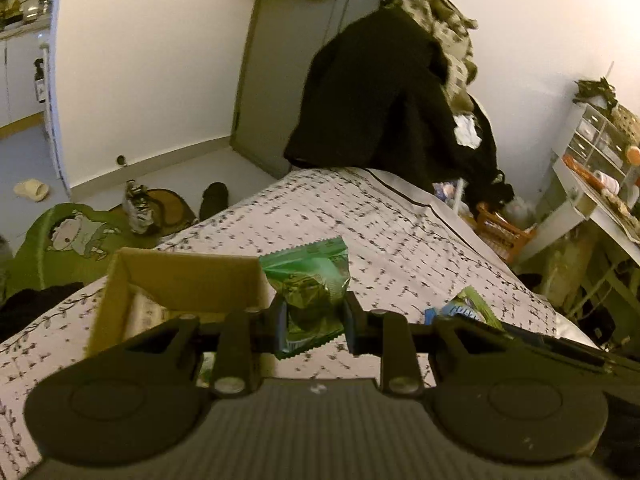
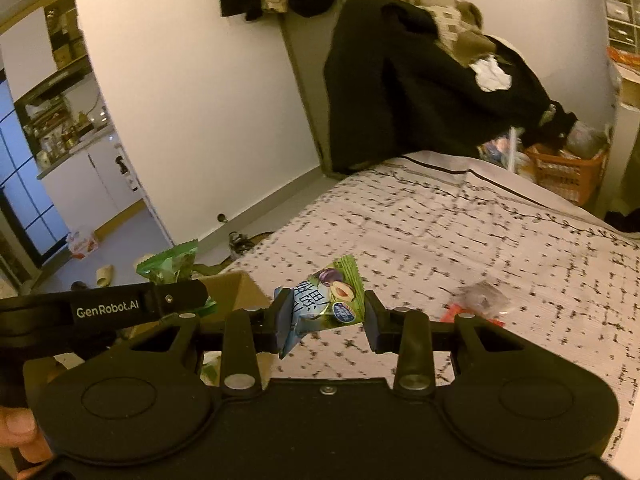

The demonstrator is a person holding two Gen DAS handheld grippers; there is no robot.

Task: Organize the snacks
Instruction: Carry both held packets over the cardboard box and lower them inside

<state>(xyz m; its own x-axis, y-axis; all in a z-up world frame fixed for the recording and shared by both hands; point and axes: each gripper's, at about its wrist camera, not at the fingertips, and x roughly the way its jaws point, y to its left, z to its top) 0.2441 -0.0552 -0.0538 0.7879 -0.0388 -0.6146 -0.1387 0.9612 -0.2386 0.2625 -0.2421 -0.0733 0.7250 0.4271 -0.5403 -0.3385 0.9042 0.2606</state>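
while both grippers hang over the bed, each is clamped on a snack. low in the centre of the left wrist view, the left gripper pinches a green packet, raised beside the right wall of the box, which sits lower left on the bedspread. low in the centre of the right wrist view, the right gripper grips a plum packet clear of the cover. a clear wrapper lies on the bed at right.
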